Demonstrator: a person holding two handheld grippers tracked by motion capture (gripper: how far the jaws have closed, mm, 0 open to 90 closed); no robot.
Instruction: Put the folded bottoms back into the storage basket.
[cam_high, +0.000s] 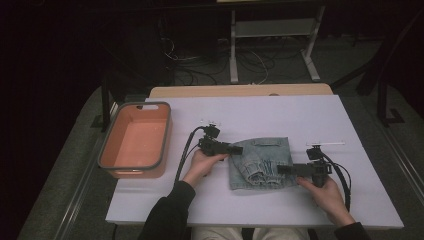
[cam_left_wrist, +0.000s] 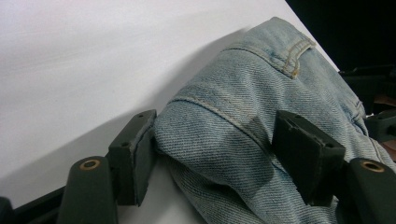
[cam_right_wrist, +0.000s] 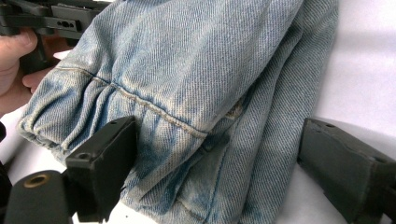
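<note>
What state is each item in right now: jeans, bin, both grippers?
Folded jeans: folded into a compact bundle, lying flat on the white table.
Orange bin: upright, open-topped, empty, at the table's left edge.
Left gripper: jaws open, straddling a fold of the denim.
Right gripper: jaws open, set around the bundle's edge.
</note>
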